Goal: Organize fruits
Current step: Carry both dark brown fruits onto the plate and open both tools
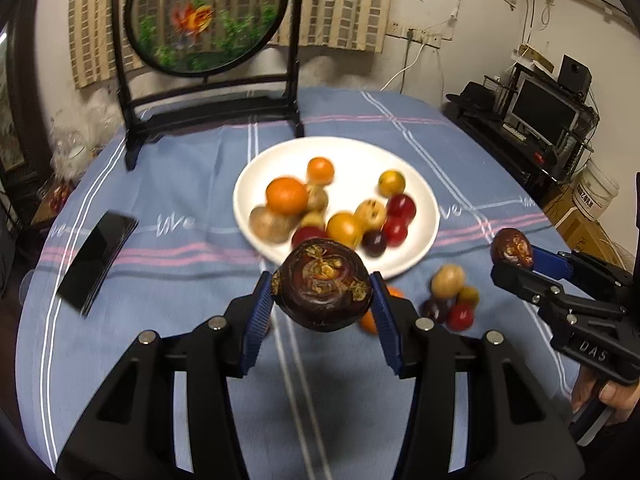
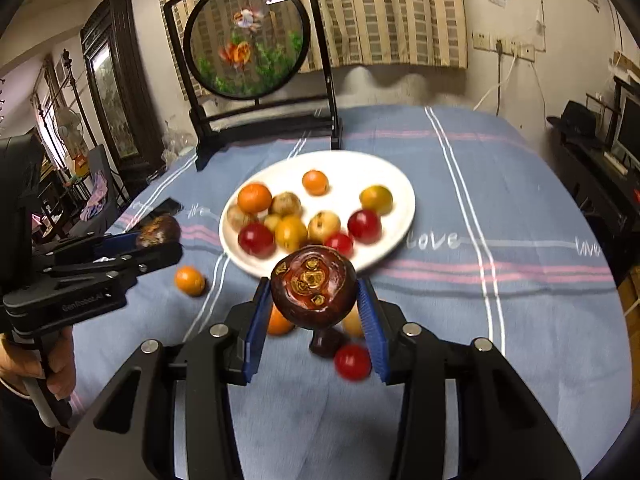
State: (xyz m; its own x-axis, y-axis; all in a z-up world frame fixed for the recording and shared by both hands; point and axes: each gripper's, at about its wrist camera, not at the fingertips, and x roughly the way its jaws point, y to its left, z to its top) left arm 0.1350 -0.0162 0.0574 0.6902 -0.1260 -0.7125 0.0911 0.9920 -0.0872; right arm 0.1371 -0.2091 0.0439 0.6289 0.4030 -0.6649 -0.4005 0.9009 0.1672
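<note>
My left gripper [image 1: 322, 296] is shut on a dark purple mangosteen [image 1: 322, 284] and holds it above the blue cloth, just before the white plate [image 1: 416, 184]. My right gripper [image 2: 314, 300] is shut on a second mangosteen [image 2: 314, 290], also in front of the plate [image 2: 396, 184]. The plate holds several small fruits: oranges [image 1: 286, 195], red ones [image 1: 401, 205] and brownish ones. Loose fruits [image 1: 448, 280] lie on the cloth under and beside the grippers, among them an orange [image 2: 190, 280] and a red one [image 2: 352, 361]. Each gripper shows in the other's view: the right one [image 1: 514, 254] and the left one [image 2: 158, 236].
A black phone [image 1: 96, 256] lies on the cloth at the left. A round painted screen on a black stand [image 1: 208, 16] rises behind the plate. The table edge falls off at the right toward a monitor shelf [image 1: 544, 112] and a bucket [image 1: 598, 192].
</note>
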